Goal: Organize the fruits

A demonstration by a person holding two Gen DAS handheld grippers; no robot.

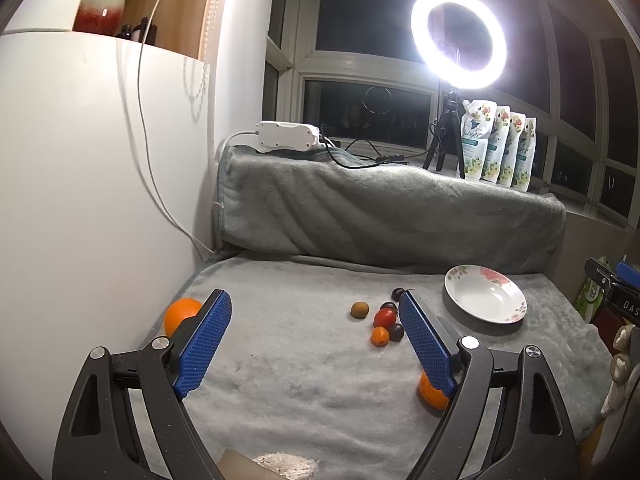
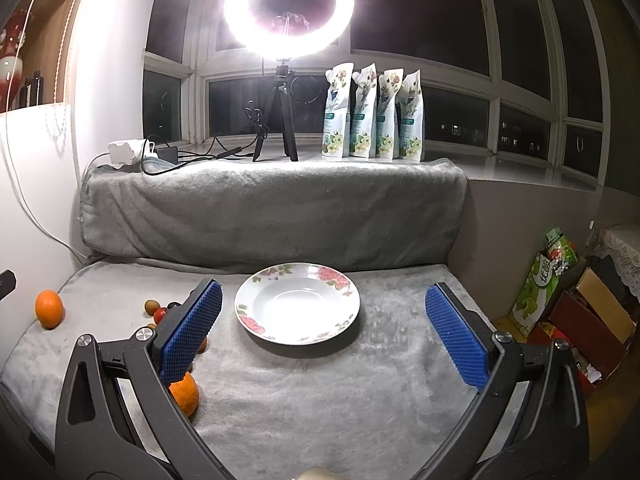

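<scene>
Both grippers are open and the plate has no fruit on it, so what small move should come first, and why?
Probably ease the left gripper forward and to its right until its open fingers straddle the red tomato in the small cluster. The floral plate holds nothing, every fruit lies on the grey blanket, and that cluster sits just beside the plate.

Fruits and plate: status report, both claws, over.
Left claw open, empty. Right claw open, empty, facing plate. Plate bare; oranges and small fruits loose on blanket. Nothing blocking.
</scene>
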